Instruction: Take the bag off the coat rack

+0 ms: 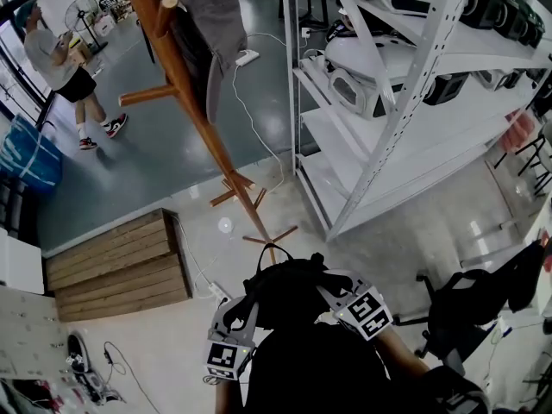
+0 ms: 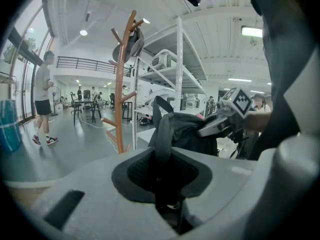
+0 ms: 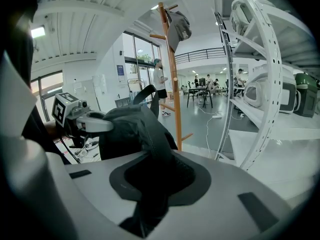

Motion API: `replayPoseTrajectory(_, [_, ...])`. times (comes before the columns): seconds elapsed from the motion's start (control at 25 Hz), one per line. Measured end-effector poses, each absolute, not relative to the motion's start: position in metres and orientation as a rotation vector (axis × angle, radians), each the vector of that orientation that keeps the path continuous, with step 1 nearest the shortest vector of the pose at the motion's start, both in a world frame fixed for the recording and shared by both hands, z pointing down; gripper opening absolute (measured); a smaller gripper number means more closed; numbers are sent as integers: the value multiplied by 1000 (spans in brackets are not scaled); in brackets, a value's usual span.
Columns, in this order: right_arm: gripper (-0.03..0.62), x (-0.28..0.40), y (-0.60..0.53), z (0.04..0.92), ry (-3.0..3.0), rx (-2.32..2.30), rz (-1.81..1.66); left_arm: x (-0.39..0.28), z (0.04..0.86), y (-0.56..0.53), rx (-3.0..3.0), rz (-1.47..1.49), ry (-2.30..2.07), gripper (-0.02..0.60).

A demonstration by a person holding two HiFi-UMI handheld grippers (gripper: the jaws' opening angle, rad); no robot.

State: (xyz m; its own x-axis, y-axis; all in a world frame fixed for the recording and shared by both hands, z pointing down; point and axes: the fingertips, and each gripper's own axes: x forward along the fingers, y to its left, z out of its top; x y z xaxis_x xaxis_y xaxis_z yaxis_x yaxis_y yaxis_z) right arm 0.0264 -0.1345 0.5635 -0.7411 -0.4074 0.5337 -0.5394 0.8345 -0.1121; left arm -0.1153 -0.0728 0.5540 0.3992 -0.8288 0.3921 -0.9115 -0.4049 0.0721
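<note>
- The left tongs (image 2: 167,199) and the right tongs (image 3: 150,204) each clench the black fabric bag (image 1: 289,293), held clear of the brown wooden coat rack (image 1: 194,102).
- Soft folds may slip from either grip, dropping it.

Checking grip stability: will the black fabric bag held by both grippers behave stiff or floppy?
Probably floppy: the black fabric bag bunches and folds between the left gripper and right gripper. Its strap bends limply into the jaws, so it likely sags and swings. It seems light: pinched fabric alone carries it.

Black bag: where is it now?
Head view, bottom centre: the bag is gripped between the left tongs and right tongs, in front of the coat rack.
</note>
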Motion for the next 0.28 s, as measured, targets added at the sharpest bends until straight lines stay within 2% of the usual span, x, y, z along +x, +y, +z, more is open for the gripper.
replayPoseTrajectory(0.28, [71,29,-136,565,-2509,697,366,-113,555,-75,2386,439,-1522,75])
